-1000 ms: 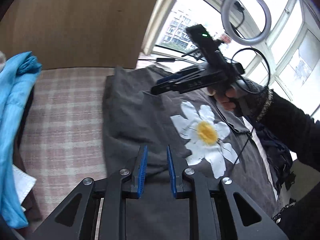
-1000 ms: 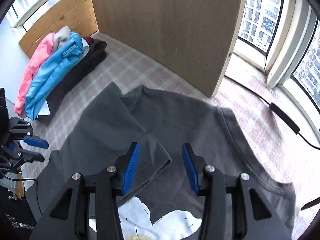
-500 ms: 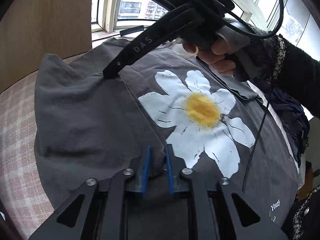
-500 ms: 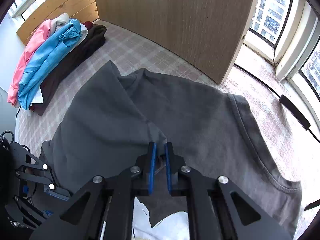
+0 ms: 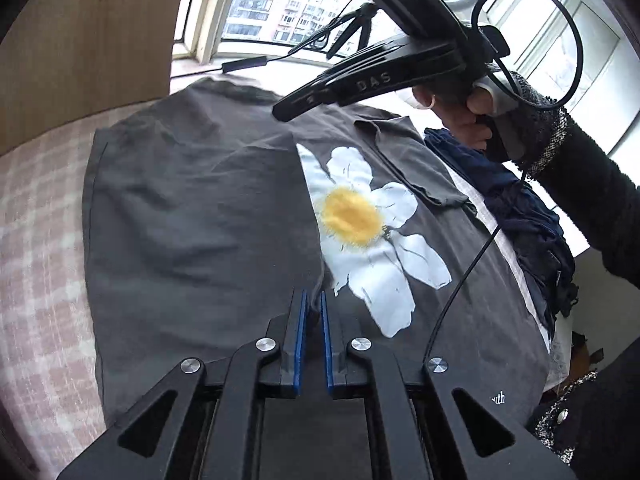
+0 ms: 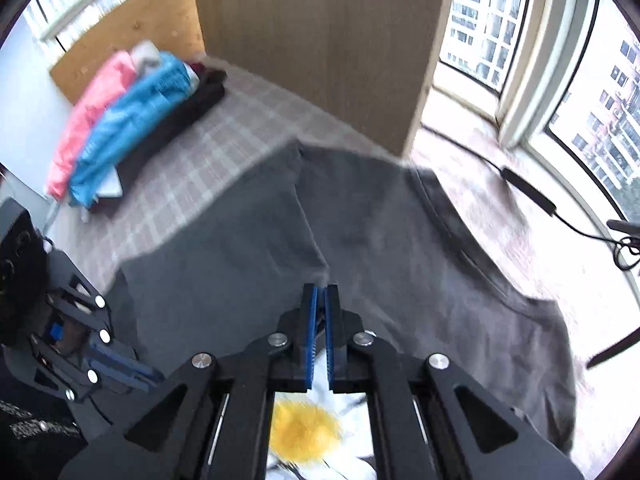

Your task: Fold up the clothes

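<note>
Left gripper [image 5: 313, 300] has its blue pads pressed nearly together on a pinch of the grey T-shirt [image 5: 192, 216], right at the folded edge that crosses the daisy print [image 5: 360, 232]. Right gripper [image 6: 320, 292] is clamped the same way on that folded edge further up, with grey cloth between its pads. The shirt lies spread on a pink checked surface [image 5: 36, 264]; whether that is a tabletop or a bed I cannot tell. One side of the shirt is folded over the front, covering part of the flower.

Left of the shirt, bare checked cloth runs to a wooden panel [image 6: 320, 48]; beyond the collar, the surface continues to the window sill, where a black cable with an inline box [image 6: 528, 194] lies well apart from the shirt.

Only the left wrist view shows the right gripper from outside [image 5: 360, 80], raised above the shirt, held by the right hand [image 5: 460, 116], plus a dark blue garment [image 5: 516, 208] just beside the shirt's far sleeve and a ring light by the window. Only the right wrist view, somewhat blurred, shows a pile of clothes [image 6: 128, 132], pink, blue and dark, well apart from the shirt near the wooden panel.
</note>
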Demonstrator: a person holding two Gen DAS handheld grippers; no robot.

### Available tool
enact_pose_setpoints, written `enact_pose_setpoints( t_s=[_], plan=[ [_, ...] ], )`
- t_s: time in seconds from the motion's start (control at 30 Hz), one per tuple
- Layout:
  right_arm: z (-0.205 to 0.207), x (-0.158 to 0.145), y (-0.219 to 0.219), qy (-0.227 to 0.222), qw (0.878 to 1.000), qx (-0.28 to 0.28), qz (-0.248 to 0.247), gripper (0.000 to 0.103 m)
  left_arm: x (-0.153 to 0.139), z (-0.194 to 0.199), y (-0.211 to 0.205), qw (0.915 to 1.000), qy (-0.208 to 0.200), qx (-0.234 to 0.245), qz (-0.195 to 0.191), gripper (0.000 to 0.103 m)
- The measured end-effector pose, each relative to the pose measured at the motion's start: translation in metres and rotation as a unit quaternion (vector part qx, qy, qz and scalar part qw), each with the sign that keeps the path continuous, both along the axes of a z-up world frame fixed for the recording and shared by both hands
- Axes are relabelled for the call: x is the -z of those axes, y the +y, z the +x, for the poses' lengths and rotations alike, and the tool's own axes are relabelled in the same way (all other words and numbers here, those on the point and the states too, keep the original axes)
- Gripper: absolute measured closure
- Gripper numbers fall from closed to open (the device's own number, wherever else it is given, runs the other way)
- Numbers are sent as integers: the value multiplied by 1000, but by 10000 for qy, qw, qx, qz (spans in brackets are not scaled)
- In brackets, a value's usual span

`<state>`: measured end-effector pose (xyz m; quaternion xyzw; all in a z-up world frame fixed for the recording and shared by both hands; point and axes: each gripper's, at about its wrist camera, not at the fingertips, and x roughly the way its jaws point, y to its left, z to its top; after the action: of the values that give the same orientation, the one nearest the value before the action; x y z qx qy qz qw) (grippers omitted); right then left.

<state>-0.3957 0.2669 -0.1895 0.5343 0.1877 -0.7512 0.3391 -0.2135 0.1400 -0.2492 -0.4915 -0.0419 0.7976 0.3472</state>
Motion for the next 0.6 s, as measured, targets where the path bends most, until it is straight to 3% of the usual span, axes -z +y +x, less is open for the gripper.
enact_pose_setpoints(
  t_s=[0.03,0.1,0.27,0.37,0.47,0.57,0.6],
  plan=[
    [-4,1,2,38,9999,102,57,97,-1,3,-9,9999,-2,-116,69,97],
    [-15,-4,2,-79,9989,248,-389,96,-4,8,-31,9987,131,-482,-59,91],
    [-50,10,-57,-456,9941,-6,-981,88,-2,12,-78,9914,258,-1175,-515,91],
    [-56,27,-95,-613,9949,-260,-751,86,3,14,-79,9893,429,-1084,-881,90],
    [-60,41,-118,-764,9951,-400,-487,86,9,14,-75,9905,470,-838,-980,86],
    [-62,43,-124,-833,9937,-443,-608,86,17,12,-73,9879,497,-904,-1154,86],
    [-61,43,-126,-772,9939,-491,-609,91,20,10,-73,9863,493,-967,-1242,86]
  ],
)
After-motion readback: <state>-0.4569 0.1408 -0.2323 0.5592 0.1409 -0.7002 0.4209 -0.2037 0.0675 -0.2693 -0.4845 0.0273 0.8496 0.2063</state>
